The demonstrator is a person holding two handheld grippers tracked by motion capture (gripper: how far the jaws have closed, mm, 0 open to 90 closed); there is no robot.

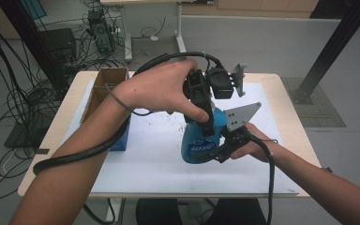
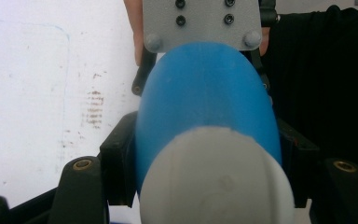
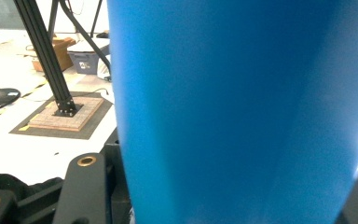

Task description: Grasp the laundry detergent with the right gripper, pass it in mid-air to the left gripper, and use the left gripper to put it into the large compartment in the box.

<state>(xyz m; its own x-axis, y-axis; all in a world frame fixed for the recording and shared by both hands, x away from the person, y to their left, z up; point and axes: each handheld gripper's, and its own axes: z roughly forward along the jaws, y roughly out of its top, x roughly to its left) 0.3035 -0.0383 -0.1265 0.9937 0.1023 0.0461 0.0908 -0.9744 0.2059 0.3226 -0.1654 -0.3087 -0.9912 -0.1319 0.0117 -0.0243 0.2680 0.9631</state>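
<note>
Plastic: smooth blue plastic bottle with a white cap (image 1: pixel 198 143), rounded, tapering, glossy (likely slippery)
Where: held upright above the white table mat (image 1: pixel 136 154), between both tools
Left gripper (image 1: pixel 205 117): clamped near the bottle's top, cap end
Right gripper (image 1: pixel 225 147): clenched on the bottle's lower body
Handling: probably light and fairly stiff; grip the narrower waist
Nearby: brown cardboard box (image 1: pixel 104 91) at the table's left

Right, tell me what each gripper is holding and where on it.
Both hold the blue bottle: the left gripper clamps its upper part just below the white cap, and the right gripper clamps the lower body.
</note>
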